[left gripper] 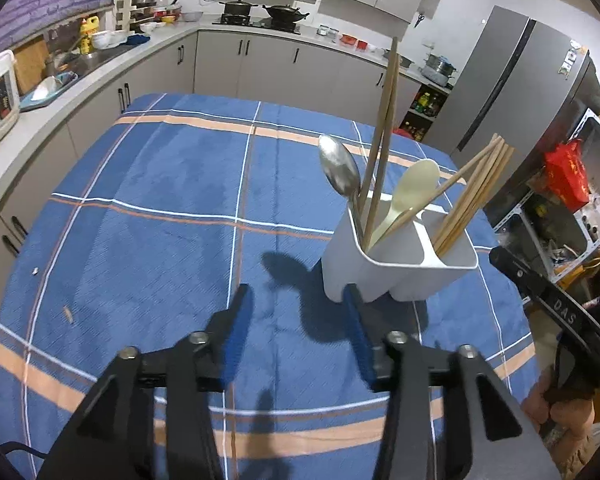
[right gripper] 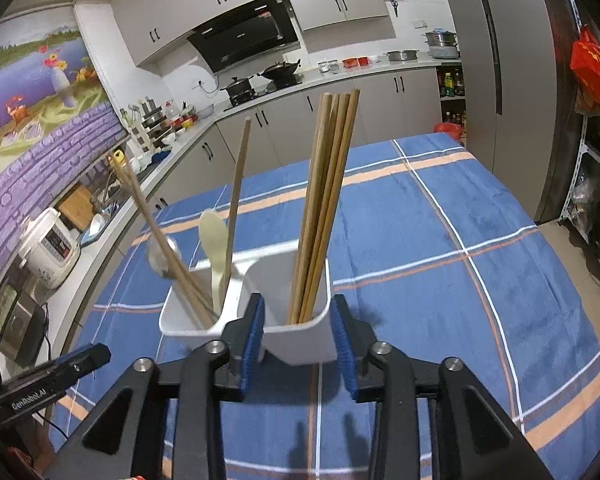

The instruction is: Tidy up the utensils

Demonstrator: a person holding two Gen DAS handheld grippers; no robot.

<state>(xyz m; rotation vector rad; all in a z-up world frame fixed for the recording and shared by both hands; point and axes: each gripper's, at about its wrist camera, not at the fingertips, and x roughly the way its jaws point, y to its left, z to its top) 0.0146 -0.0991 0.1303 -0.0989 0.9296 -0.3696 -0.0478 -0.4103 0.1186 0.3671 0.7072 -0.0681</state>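
Observation:
A white utensil holder (left gripper: 396,268) (right gripper: 300,340) with compartments stands on the blue plaid tablecloth (left gripper: 160,208). It holds a metal spoon (left gripper: 340,168), a cream plastic spoon (left gripper: 416,184) (right gripper: 215,236), and several wooden chopsticks (left gripper: 472,188) (right gripper: 324,200). My left gripper (left gripper: 298,300) is open and empty, just left of the holder's near side. My right gripper (right gripper: 298,328) is open, its blue pads on either side of the holder's near compartment; I cannot tell whether they touch it.
Kitchen counters (left gripper: 60,80) with a rice cooker (right gripper: 50,248) run along the left and back. A stove with pots (left gripper: 260,12) is at the back. A grey fridge (left gripper: 512,80) and a shelf (left gripper: 572,200) stand on the right. A small scrap (left gripper: 67,314) lies on the cloth.

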